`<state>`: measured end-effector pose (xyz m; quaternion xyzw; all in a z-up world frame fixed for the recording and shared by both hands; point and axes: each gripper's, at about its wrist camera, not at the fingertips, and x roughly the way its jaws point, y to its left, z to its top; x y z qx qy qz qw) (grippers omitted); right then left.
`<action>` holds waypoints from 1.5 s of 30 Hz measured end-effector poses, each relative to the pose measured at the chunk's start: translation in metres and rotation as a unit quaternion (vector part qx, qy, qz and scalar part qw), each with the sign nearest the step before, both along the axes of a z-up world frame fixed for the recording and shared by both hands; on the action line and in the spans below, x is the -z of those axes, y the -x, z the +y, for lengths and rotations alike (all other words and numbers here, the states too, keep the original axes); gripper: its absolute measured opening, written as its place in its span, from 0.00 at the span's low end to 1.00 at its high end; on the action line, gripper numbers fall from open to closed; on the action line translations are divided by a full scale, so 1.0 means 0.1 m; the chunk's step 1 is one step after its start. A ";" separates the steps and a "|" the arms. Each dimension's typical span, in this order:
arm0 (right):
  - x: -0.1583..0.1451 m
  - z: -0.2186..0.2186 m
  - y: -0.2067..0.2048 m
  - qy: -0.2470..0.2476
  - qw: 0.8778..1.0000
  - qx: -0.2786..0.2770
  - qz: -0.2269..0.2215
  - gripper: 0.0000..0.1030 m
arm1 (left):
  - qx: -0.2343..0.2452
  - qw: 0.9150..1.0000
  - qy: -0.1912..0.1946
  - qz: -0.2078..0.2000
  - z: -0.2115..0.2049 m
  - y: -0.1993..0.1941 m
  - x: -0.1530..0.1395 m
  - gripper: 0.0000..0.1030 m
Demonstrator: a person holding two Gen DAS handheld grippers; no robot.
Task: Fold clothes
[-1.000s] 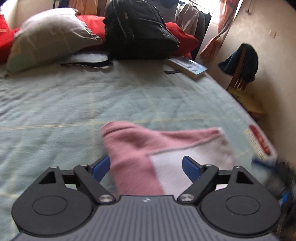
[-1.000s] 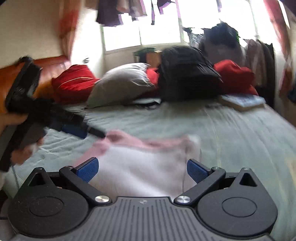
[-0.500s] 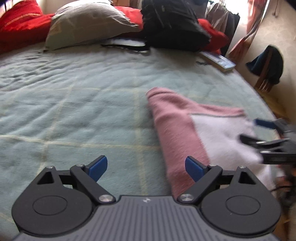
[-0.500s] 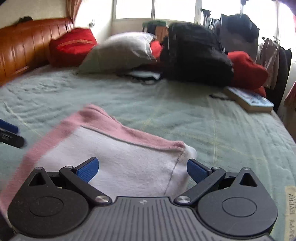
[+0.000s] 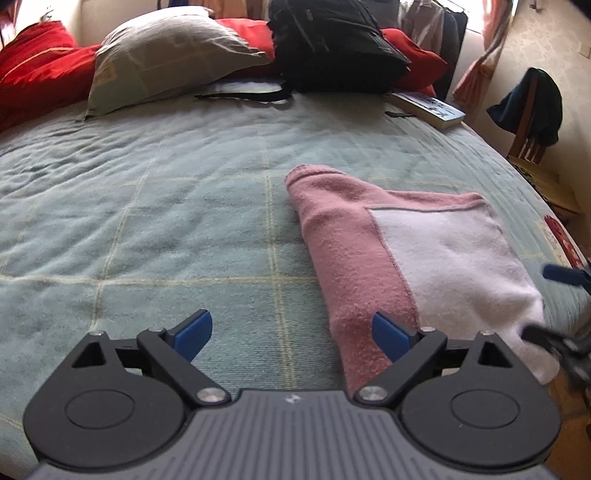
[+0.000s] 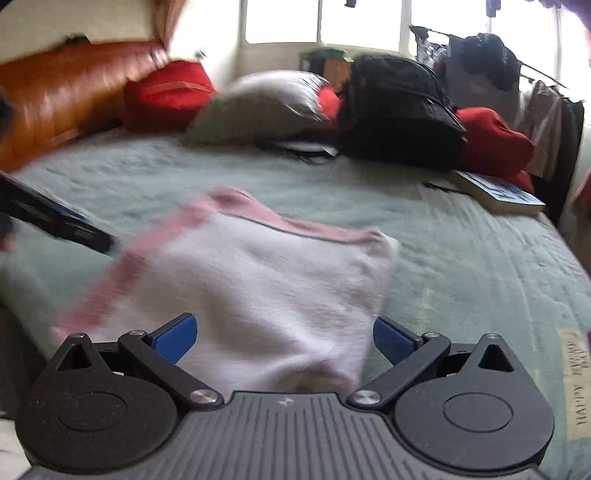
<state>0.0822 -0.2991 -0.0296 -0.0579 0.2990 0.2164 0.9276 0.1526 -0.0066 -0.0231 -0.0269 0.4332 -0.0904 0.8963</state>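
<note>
Your left gripper (image 5: pixel 291 334) hovers low over the bed with its blue-padded jaws spread wide and nothing between them; its right pad sits just above the near edge of the pink side of the folded cloth (image 5: pixel 406 254). Your right gripper (image 6: pixel 284 338) is likewise wide open and holds nothing, its jaws straddling the near white end of the same cloth (image 6: pixel 258 280) without closing on it. In the left wrist view the right gripper shows as a blurred dark shape at the cloth's right near corner; in the right wrist view the left gripper is a dark blur at the left edge, just beside the cloth's pink border.

The cloth lies folded flat on the pale green checked blanket (image 5: pixel 166 221), pink band to the left and far side, white panel to the right, near the bed's right edge.

Further back, a grey pillow (image 5: pixel 166 59) leans against red cushions (image 5: pixel 40 74), and a black backpack (image 5: pixel 332 48) stands beside them. A book (image 5: pixel 428 107) lies at the far right of the bed. A wooden chair (image 5: pixel 528 140) draped with dark clothing stands by the wall. The right wrist view is motion-blurred; it shows a brown headboard (image 6: pixel 66 92) and bright windows (image 6: pixel 332 22) with clothes hanging nearby.
</note>
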 end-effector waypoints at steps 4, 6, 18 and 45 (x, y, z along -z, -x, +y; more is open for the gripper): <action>-0.06 0.14 0.11 -0.044 0.998 -0.045 0.012 1.00 | 0.010 1.000 -0.004 -0.004 -0.06 0.02 -0.01 0.91; -0.03 0.22 0.08 -0.056 0.996 -0.059 0.025 1.00 | 0.015 1.000 -0.003 -0.006 -0.08 0.05 -0.03 0.91; 0.05 0.08 0.23 -0.080 0.995 -0.016 0.057 1.00 | 0.014 1.000 0.002 -0.007 -0.05 0.08 -0.03 0.91; 0.21 0.22 -0.44 -0.036 0.997 0.039 0.051 1.00 | 0.036 0.998 0.053 -0.009 -0.03 0.18 -0.14 0.91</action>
